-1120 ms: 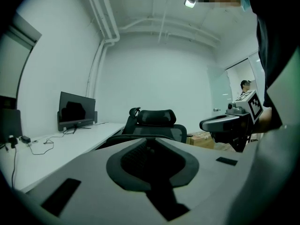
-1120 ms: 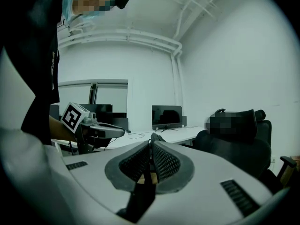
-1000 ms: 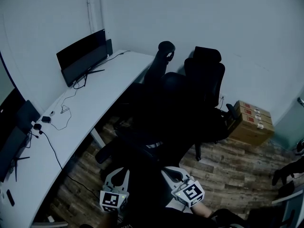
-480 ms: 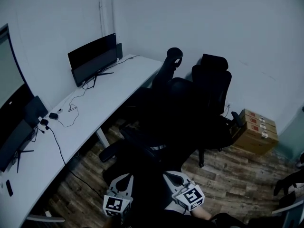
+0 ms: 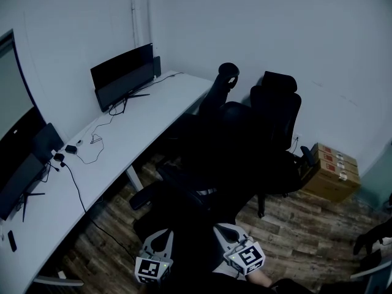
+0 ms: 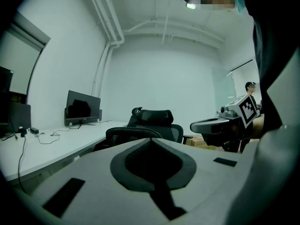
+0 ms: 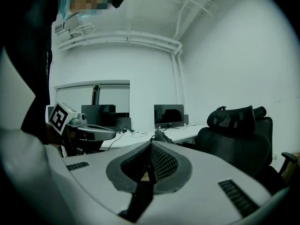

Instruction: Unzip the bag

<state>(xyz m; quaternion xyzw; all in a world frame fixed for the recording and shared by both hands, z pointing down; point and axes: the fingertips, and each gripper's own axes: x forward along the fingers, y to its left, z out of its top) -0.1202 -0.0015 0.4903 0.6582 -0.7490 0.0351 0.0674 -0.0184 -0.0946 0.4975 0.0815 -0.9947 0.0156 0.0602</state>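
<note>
I cannot make out a bag in any view. The area in front of the grippers in the head view is a dark mass around the chairs. My left gripper (image 5: 160, 234) is at the bottom edge, jaws together with nothing between them. Its closed tips (image 6: 152, 142) fill the lower half of the left gripper view. My right gripper (image 5: 222, 228) is beside it, also shut and empty, its closed tips (image 7: 151, 144) pointing toward the desk. Each gripper shows in the other's view, the right gripper (image 6: 220, 124) and the left gripper (image 7: 89, 132).
A long white desk (image 5: 122, 139) runs along the left wall with a monitor (image 5: 122, 75), cables and a second screen (image 5: 24, 170). Two black office chairs (image 5: 275, 115) stand ahead. Cardboard boxes (image 5: 331, 164) sit on the wood floor at right. A person (image 6: 251, 86) stands far off.
The head view has swung a little, so desk, monitor and chairs sit further right in frame. Both grippers sit slightly lower, near the bottom edge, still side by side.
</note>
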